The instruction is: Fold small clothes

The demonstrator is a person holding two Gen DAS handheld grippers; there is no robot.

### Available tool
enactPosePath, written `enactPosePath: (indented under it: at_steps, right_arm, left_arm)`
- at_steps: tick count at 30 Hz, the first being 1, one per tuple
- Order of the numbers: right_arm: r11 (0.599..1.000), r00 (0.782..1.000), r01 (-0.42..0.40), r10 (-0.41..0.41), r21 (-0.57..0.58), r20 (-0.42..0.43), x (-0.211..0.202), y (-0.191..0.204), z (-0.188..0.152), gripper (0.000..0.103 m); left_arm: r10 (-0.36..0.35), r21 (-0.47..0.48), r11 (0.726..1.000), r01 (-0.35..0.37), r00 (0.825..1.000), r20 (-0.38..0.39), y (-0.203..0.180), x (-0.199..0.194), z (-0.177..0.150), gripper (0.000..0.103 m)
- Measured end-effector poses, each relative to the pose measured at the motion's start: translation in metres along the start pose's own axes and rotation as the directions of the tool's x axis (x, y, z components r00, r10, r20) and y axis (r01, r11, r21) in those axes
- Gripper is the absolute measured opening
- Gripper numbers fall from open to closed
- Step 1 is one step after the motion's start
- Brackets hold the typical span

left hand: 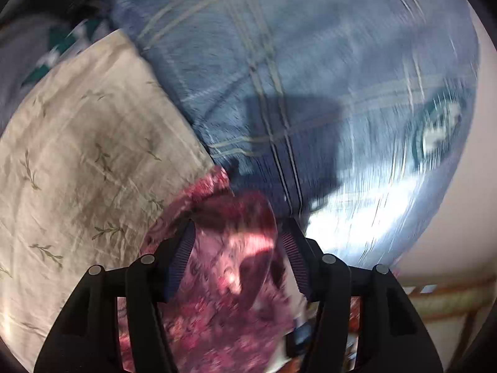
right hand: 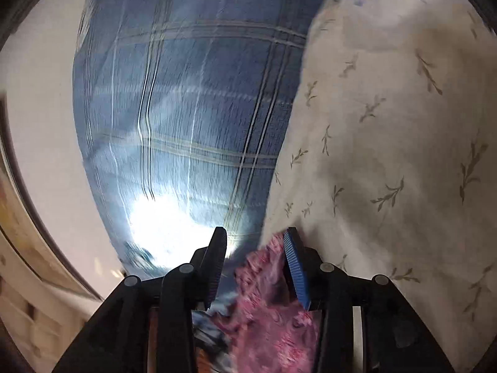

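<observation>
A pink patterned garment (left hand: 217,279) is seen low in the left wrist view, between the two fingers of the left hand-held gripper (left hand: 237,248). The cloth is bunched and blurred by motion. The fingers of this hand-held gripper are held apart with a wide gap, and the cloth fills the space between and under them; whether the ribbed pads (left hand: 183,258) press on it cannot be told.

In the right wrist view the same pink patterned garment (right hand: 273,317) is found between the fingers of the right hand-held gripper (right hand: 254,248). Its upper edge is lying against the blue ribbed pad (right hand: 295,267) on the right side, while a gap is left on the side of the other finger. The fingers are parted here too, and no firm grip can be confirmed.

Behind the garment a bed is seen, covered with a blue checked sheet (left hand: 310,77), on which a bright patch of light is thrown. A cream pillow with a leaf print (left hand: 77,155) is lying on the sheet, just beside the garment. In the right wrist view the blue checked sheet (right hand: 192,93) is on the left and the cream pillow (right hand: 388,124) on the right. A pale floor (right hand: 40,108) is visible beyond the edge of the sheet.
</observation>
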State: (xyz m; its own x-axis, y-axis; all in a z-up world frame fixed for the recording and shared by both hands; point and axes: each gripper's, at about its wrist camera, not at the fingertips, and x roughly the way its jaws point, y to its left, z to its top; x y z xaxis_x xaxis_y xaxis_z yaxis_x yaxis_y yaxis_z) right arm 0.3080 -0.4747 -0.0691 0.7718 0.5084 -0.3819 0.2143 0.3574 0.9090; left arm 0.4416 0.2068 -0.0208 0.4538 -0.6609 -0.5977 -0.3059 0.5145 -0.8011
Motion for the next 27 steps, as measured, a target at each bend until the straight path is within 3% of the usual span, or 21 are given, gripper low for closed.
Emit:
enactPosePath:
  at_steps: [2, 4, 6, 8, 10, 13, 15, 17, 19, 21, 24, 27]
  right_arm:
    - [0.992, 0.997, 0.035, -0.043, -0.122, -0.065, 0.003, 0.014, -0.010, 0.042]
    - [0.975, 0.987, 0.051, -0.082, -0.215, -0.139, 0.009, 0.020, -0.023, 0.042]
    - [0.963, 0.965, 0.022, -0.090, -0.268, -0.247, 0.022, 0.022, -0.038, 0.042]
    - [0.954, 0.936, 0.038, -0.138, -0.297, -0.324, 0.040, 0.022, -0.052, 0.042]
    - [0.937, 0.946, 0.097, -0.191, -0.335, -0.262, 0.054, 0.029, -0.051, 0.042]
    - [0.964, 0.990, 0.073, -0.101, -0.257, -0.100, 0.061, 0.044, -0.024, 0.042]
    - [0.977, 0.997, 0.062, -0.067, -0.204, -0.022, 0.065, 0.051, -0.005, 0.042]
    - [0.971, 0.993, 0.118, -0.117, -0.210, 0.014, 0.061, 0.055, 0.003, 0.042]
    - [0.955, 0.990, 0.140, -0.142, -0.262, 0.011, 0.052, 0.056, 0.003, 0.044]
    - [0.930, 0.979, 0.198, -0.203, -0.311, 0.018, 0.043, 0.053, -0.002, 0.048]
    - [0.893, 0.952, 0.292, -0.305, -0.343, 0.017, 0.038, 0.036, -0.012, 0.050]
    - [0.908, 0.949, 0.296, -0.316, -0.296, -0.020, 0.045, 0.019, -0.017, 0.050]
  left_arm:
    - [0.091, 0.170, 0.981, -0.089, 0.996, -0.003, -0.014, -0.005, -0.010, 0.064]
    - [0.172, 0.302, 0.939, -0.166, 0.985, 0.005, -0.020, -0.008, -0.020, 0.066]
    - [0.200, 0.376, 0.911, -0.170, 0.979, -0.041, -0.017, -0.004, -0.030, 0.066]
    - [0.207, 0.398, 0.905, -0.147, 0.972, -0.110, -0.010, 0.004, -0.037, 0.066]
    - [0.245, 0.397, 0.899, -0.185, 0.964, -0.107, -0.010, 0.017, -0.038, 0.066]
    - [0.276, 0.344, 0.905, -0.249, 0.961, -0.030, -0.021, 0.025, -0.028, 0.066]
    - [0.277, 0.297, 0.915, -0.273, 0.960, 0.029, -0.026, 0.021, -0.015, 0.066]
    - [0.279, 0.244, 0.923, -0.296, 0.955, 0.101, -0.025, 0.008, -0.001, 0.066]
    - [0.247, 0.203, 0.942, -0.267, 0.962, 0.119, -0.016, -0.009, 0.010, 0.066]
    - [0.215, 0.198, 0.953, -0.231, 0.972, 0.099, -0.007, -0.020, 0.013, 0.066]
    - [0.223, 0.213, 0.950, -0.230, 0.973, 0.054, 0.008, -0.022, 0.007, 0.066]
    - [0.246, 0.250, 0.940, -0.233, 0.969, -0.026, 0.009, 0.000, -0.009, 0.066]
